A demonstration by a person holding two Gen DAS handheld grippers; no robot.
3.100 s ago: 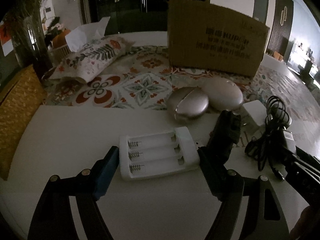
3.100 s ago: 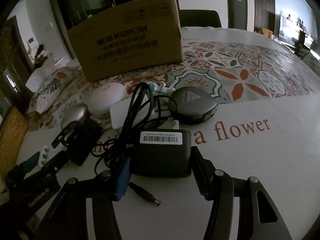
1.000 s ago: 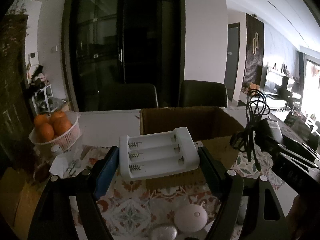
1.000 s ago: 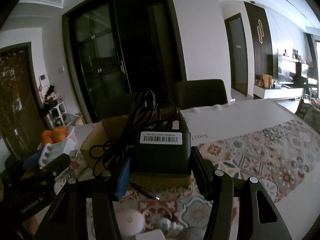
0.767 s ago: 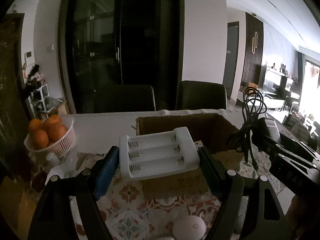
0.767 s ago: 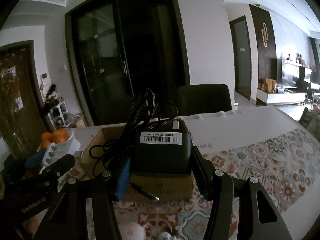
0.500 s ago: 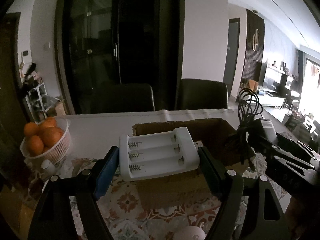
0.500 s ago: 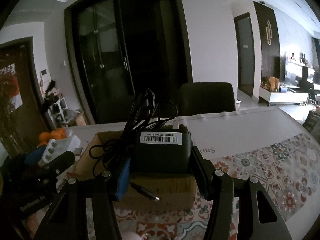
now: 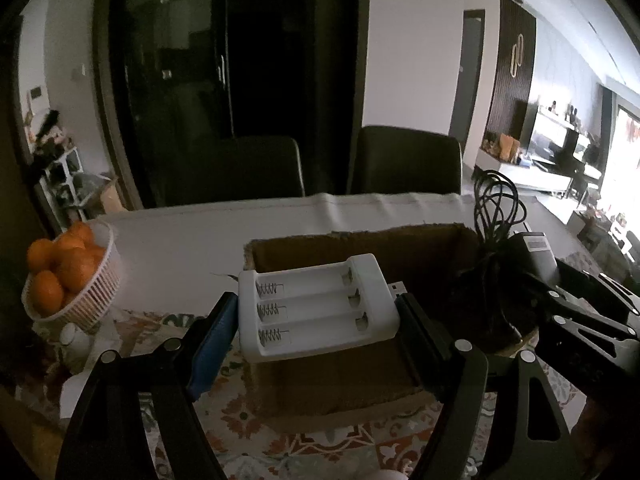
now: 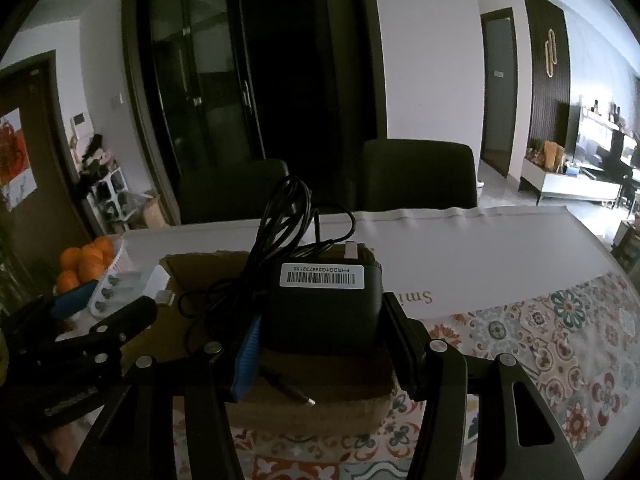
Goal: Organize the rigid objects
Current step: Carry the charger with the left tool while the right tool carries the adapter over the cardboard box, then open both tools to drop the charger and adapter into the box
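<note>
Your left gripper (image 9: 318, 320) clamps the white charger (image 9: 316, 310) above the box (image 9: 360, 384); your right gripper (image 10: 320, 340) grips the black adapter (image 10: 326, 304) over the same box.

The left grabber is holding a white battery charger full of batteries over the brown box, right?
Not quite. The left gripper does hold the white plastic battery charger above the brown cardboard box, but the left wrist view shows its three slots empty, only springs.
</note>
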